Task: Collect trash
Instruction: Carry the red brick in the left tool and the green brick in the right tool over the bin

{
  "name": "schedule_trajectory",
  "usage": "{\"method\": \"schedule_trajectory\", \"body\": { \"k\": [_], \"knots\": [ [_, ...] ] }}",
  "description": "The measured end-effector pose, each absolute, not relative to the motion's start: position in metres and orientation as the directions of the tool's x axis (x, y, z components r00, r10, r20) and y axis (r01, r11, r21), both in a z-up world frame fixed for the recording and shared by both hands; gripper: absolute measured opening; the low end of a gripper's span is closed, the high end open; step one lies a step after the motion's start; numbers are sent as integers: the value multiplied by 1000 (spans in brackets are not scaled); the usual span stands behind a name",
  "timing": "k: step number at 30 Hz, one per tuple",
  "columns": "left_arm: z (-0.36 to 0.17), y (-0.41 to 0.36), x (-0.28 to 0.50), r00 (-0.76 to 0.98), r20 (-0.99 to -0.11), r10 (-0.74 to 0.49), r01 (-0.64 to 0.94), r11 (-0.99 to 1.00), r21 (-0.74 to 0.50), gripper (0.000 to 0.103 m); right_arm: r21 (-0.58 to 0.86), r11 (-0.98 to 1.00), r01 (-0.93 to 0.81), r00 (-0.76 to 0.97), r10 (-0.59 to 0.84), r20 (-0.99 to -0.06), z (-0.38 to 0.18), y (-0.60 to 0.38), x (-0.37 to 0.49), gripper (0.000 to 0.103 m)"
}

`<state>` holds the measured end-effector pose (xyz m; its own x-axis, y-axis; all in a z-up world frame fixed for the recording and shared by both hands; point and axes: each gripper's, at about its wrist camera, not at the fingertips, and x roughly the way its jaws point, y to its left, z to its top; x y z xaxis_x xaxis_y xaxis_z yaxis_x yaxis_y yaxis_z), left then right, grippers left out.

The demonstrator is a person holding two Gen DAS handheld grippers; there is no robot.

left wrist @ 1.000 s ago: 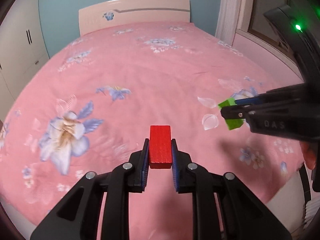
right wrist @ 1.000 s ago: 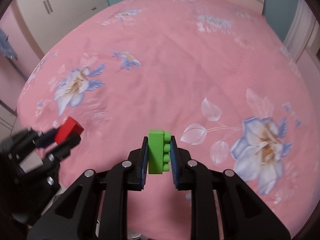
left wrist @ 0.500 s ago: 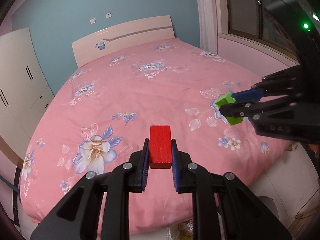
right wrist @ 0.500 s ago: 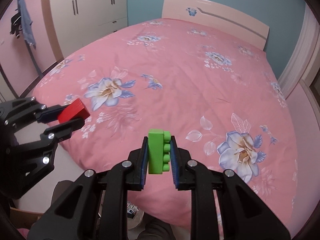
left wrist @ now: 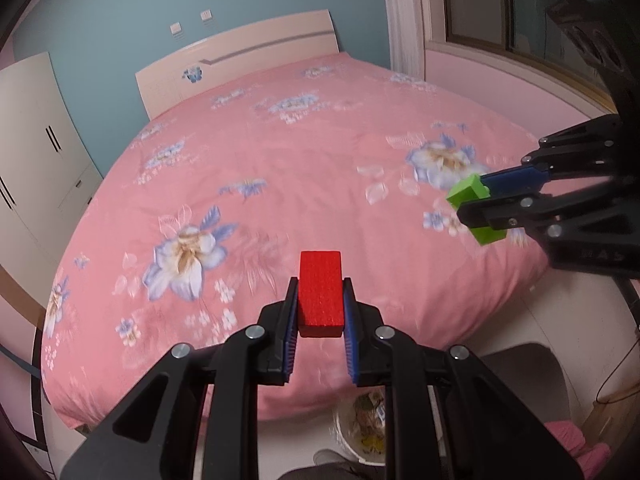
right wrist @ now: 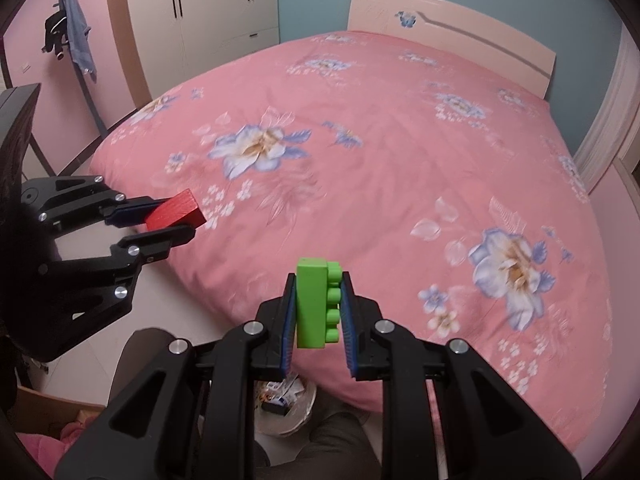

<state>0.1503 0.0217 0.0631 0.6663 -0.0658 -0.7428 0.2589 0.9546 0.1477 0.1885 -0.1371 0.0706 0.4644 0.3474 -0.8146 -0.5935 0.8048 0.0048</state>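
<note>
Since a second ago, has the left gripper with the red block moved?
Yes. The left gripper, shut on the red block, has pulled back off the bed; the bed's foot edge and a bin now show below it.

No legible text — gripper marking blurred.

Ahead of both tools the pink bedspread [left wrist: 280, 168] lies flat and bare – open passage across it as far as the headboard [left wrist: 240, 60]. Below the left gripper [left wrist: 320, 300], the foot edge of the bed drops to pale floor, where a white trash bin [left wrist: 360, 424] stands close against the bed, its mouth partly hidden behind the tool's fingers. A dark-clad knee [right wrist: 332, 440] sits just beside the bin, narrowing the way down. To the left gripper's right, the right gripper [left wrist: 476, 208] hangs in the air well apart – a clear gap between them. Wardrobes [right wrist: 200, 4] stand far to the left.
</note>
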Motion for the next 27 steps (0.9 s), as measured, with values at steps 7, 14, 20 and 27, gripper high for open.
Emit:
{"method": "schedule_trajectory", "body": {
  "k": [7,14,20,27],
  "knots": [
    [12,27,140,594,-801,-71,269,956,115,22,44,791,-610,391,349,-852,18,-127,171,22],
    [-44,33,132,514,-854,-80,273,959,75,22,79,779,-622,319,344,-883,-34,-117,158,22],
    [-88,34,127,450,-889,-85,265,963,42,22,104,768,-632,256,333,-907,-80,-110,146,22],
    [-143,29,121,357,-929,-96,266,964,2,22,138,753,-643,168,314,-934,-138,-102,128,22]
  ]
}}
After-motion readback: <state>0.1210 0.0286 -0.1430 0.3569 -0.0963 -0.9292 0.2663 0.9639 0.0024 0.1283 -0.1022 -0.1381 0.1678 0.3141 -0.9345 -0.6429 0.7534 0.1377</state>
